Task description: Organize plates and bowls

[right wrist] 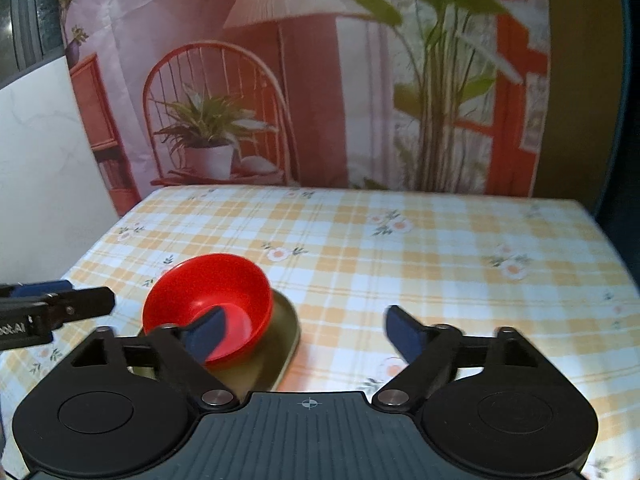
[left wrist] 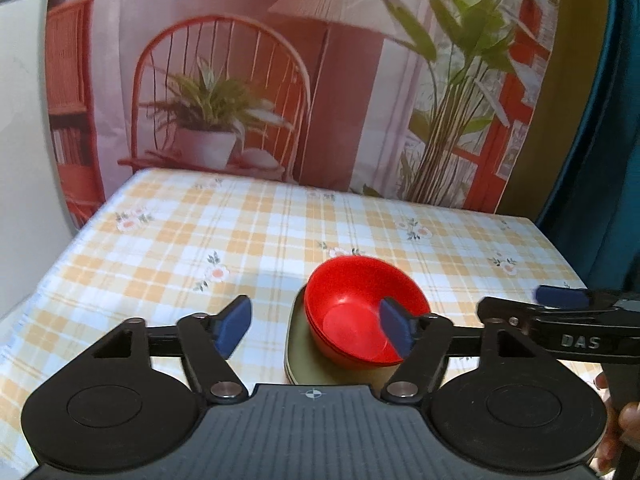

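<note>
A stack of red bowls (left wrist: 360, 304) sits on a stack of olive-green plates (left wrist: 304, 360) on the checked tablecloth. My left gripper (left wrist: 316, 324) is open and empty, above the plates' near edge, its right fingertip in front of the bowls. In the right wrist view the red bowls (right wrist: 208, 296) rest on the olive plates (right wrist: 284, 328) at the left. My right gripper (right wrist: 308, 336) is open and empty, to the right of the bowls, its left fingertip in front of them. Each gripper shows at the other view's edge.
The table (right wrist: 440, 248) is covered with a yellow and white checked cloth with flowers. A printed backdrop (left wrist: 280, 80) of a chair, lamp and plants hangs behind the far edge. A white wall (right wrist: 40, 160) is on the left.
</note>
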The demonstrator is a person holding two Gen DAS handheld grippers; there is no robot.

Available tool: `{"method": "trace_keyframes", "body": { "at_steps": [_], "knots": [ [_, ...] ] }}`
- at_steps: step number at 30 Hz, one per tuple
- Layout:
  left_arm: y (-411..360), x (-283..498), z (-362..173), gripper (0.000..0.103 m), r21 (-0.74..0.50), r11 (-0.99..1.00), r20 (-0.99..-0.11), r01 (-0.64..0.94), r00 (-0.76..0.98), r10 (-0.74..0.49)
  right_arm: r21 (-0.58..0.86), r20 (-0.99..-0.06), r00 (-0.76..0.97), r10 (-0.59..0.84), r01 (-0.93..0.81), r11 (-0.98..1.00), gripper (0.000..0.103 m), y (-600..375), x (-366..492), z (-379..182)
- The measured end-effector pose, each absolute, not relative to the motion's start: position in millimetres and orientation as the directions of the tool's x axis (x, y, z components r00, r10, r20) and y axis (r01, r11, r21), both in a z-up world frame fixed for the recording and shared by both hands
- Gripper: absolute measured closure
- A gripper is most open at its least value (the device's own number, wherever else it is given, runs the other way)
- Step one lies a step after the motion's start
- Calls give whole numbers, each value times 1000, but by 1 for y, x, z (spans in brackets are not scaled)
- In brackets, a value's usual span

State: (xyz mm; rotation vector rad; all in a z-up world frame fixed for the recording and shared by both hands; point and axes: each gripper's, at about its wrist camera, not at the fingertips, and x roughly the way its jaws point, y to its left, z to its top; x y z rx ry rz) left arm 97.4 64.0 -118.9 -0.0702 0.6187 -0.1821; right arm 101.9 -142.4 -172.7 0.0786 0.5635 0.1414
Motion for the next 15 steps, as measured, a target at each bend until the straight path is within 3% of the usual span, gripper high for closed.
{"method": "trace_keyframes", "body": {
  "at_steps": [3, 8, 15],
  "knots": [
    [63, 84, -102, 7, -104, 982, -532, 156, 826, -187, 92, -492, 862, 125, -91, 992, 0, -147, 82, -157],
    [60, 62, -71, 0, -66, 986, -475, 155, 864, -167, 70, -446, 890, 97, -74, 995, 0, -153, 55, -131],
    [48, 27, -38, 0, 46, 994, -396, 102, 915, -76, 59, -402, 911, 96, -78, 995, 0, -155, 28, -103]
  ]
}}
